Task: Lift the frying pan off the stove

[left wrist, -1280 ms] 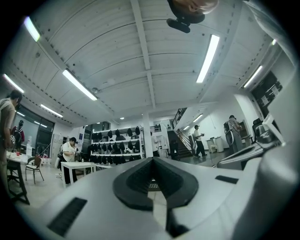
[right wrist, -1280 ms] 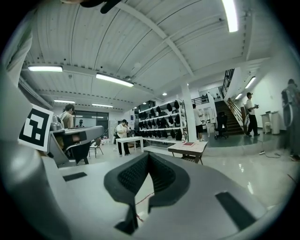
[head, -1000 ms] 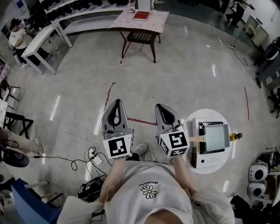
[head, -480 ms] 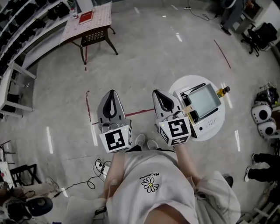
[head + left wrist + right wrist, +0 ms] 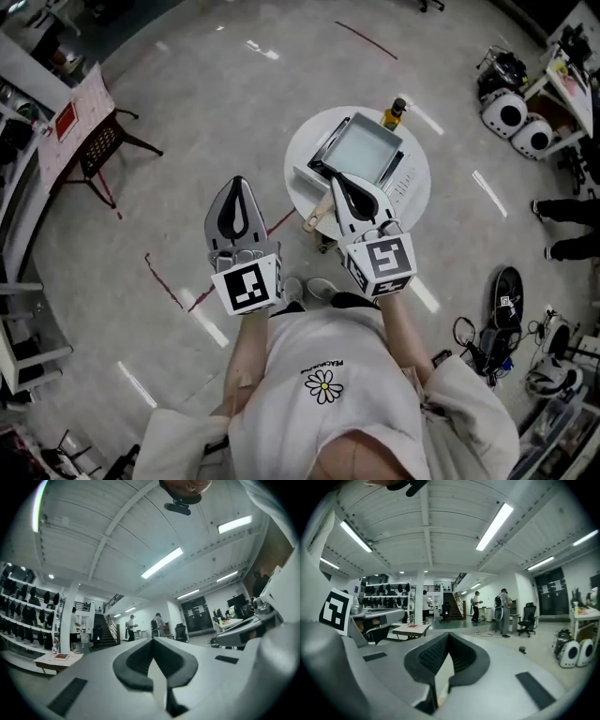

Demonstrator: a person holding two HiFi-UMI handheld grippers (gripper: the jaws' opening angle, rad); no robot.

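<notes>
**Desk:** Where is the frying pan (image 5: 364, 150) in this frame?

**Photographer:** On the stove (image 5: 410, 187), square and lying flat, atop the round white tabletop (image 5: 307, 131). Its wooden handle (image 5: 317, 214) sticks out toward the person, past the tabletop's near edge. A small yellow bottle (image 5: 394, 114) stands at the far rim.

**Desk:** So the lift has not happened?

**Photographer:** Judging by how the pan lies, no. Nothing grips it. In the head view the right hand-held gripper (image 5: 340, 178) shows over the pan's near edge, just beside the handle. Its own view shows the jaws pressed together with nothing between them, looking level across the room rather than down at the pan. Whether it touches the pan cannot be told.

**Desk:** And the left?

**Photographer:** The left hand-held gripper (image 5: 236, 181) hangs over bare floor (image 5: 187, 112), well apart from the tabletop. Its jaws are likewise closed and empty.

**Desk:** What remains?

**Photographer:** By the look of it, all of it. A hand-held gripper has to open, come onto the handle, close, and raise the pan clear of the stove.
</notes>
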